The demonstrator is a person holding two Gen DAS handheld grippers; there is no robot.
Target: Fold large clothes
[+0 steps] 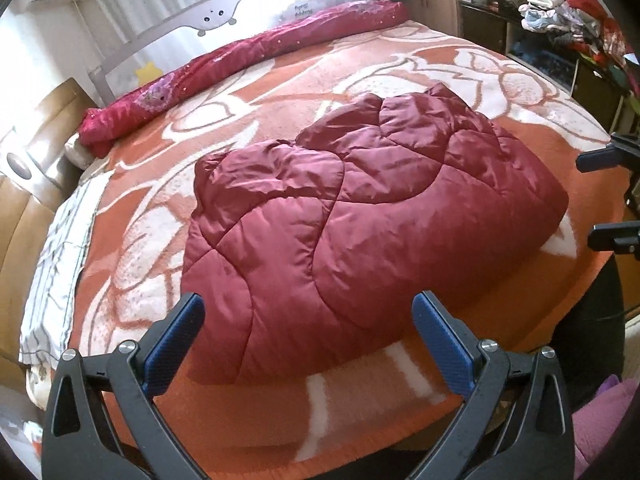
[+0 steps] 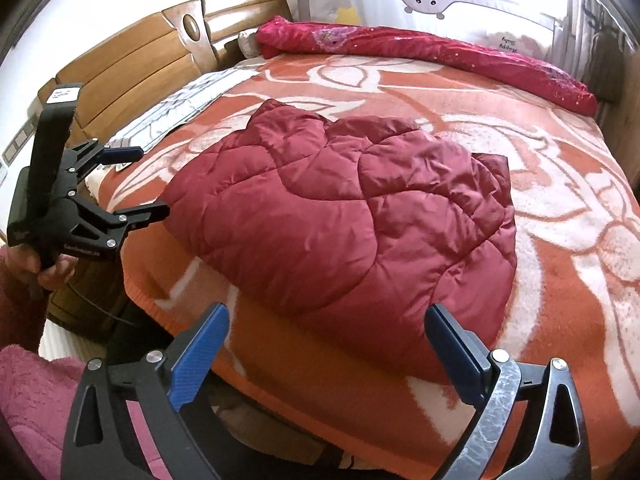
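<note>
A dark red quilted padded garment (image 1: 340,216) lies folded in a thick bundle on the orange and white blanket (image 1: 224,412) of the bed. It also shows in the right wrist view (image 2: 352,216). My left gripper (image 1: 308,308) is open and empty, held above the bundle's near edge; it also shows at the left of the right wrist view (image 2: 144,184). My right gripper (image 2: 326,320) is open and empty, just short of the bundle's near edge; it shows at the right edge of the left wrist view (image 1: 600,200).
A rolled red duvet (image 1: 240,60) lies along the far side by a grey bed rail (image 2: 432,0). A wooden headboard (image 2: 132,64) stands at one end. Shelves with piled clothes (image 1: 572,16) stand beyond the bed. A pink fleece sleeve (image 2: 32,392) is near.
</note>
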